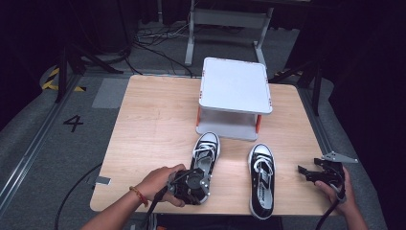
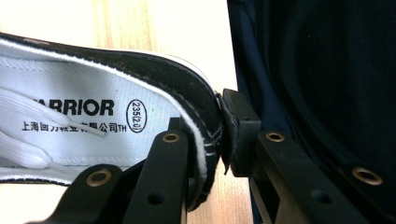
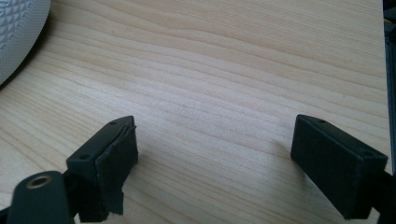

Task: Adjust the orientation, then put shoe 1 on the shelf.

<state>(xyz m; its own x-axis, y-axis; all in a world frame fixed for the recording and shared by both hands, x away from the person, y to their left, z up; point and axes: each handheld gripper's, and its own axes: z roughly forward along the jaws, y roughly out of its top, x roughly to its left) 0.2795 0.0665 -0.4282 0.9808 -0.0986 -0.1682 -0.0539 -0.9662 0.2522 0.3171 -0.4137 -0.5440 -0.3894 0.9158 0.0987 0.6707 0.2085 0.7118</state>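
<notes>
Left shoe [image 1: 207, 152] at table's near edge is clamped at the heel collar by left gripper [image 1: 192, 186]; soft canvas, light, pinched easily there. Right gripper [image 1: 320, 173] is held apart, empty.

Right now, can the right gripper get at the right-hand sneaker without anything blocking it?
Probably yes. The right gripper sits open just beside the right-hand sneaker, with bare table between them. The left gripper is shut on the heel collar of the left-hand sneaker, well out of the way.
</notes>
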